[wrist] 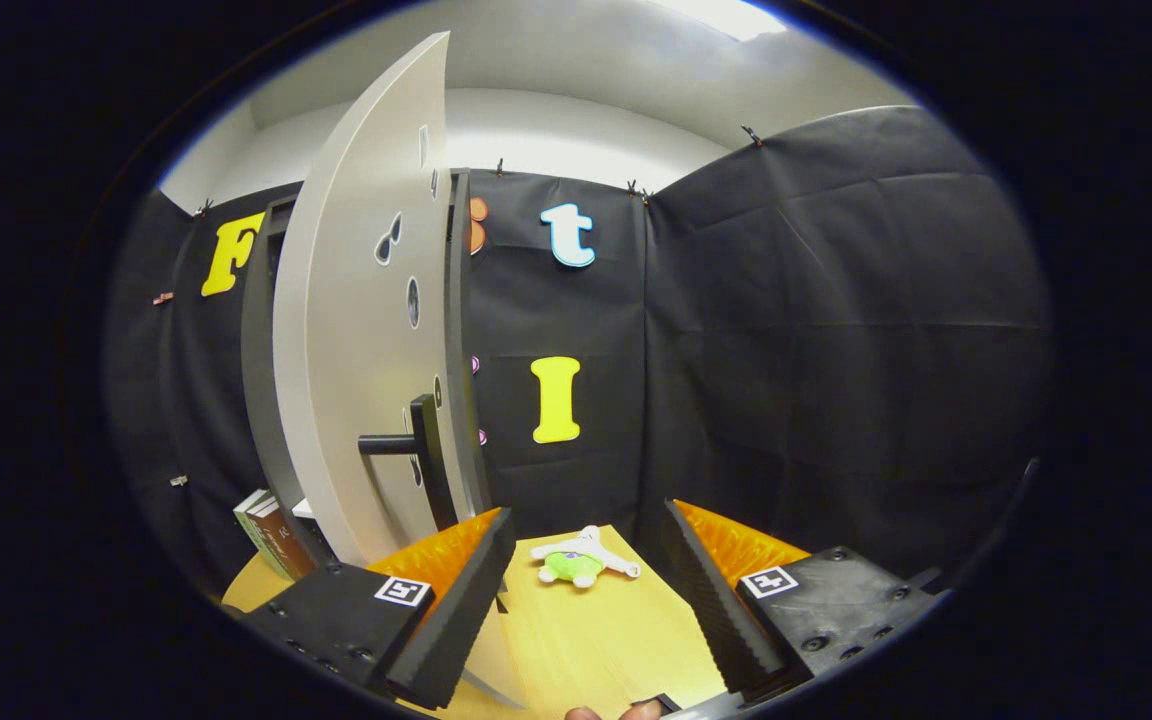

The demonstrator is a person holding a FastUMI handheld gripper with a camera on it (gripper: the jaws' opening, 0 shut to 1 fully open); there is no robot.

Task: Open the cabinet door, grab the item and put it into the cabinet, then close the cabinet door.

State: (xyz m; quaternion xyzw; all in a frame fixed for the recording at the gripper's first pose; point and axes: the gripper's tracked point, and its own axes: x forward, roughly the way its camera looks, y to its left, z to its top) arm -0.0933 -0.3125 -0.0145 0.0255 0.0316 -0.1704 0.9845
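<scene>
**Claw wide open, toy ahead on counter**

Tall pale cabinet door [356,330] swung open, edge-on toward the camera, rising left of the left finger; black handle [416,450] jutting from its face. Dark cabinet frame [258,340] behind the door. Light wooden counter [586,640] spreading beneath. Claw [586,600] spread wide, gripping nothing; black ribbed fingers [456,610] backed with orange, left one close beside the lower door edge, whether touching cannot be told. Books [271,535] standing on the counter left of the door's base. Small plush toy [581,560], white limbs with green body, lying flat on the counter beyond and between the fingers, apart from both; long axis across the fingers, slightly slanted.
</scene>
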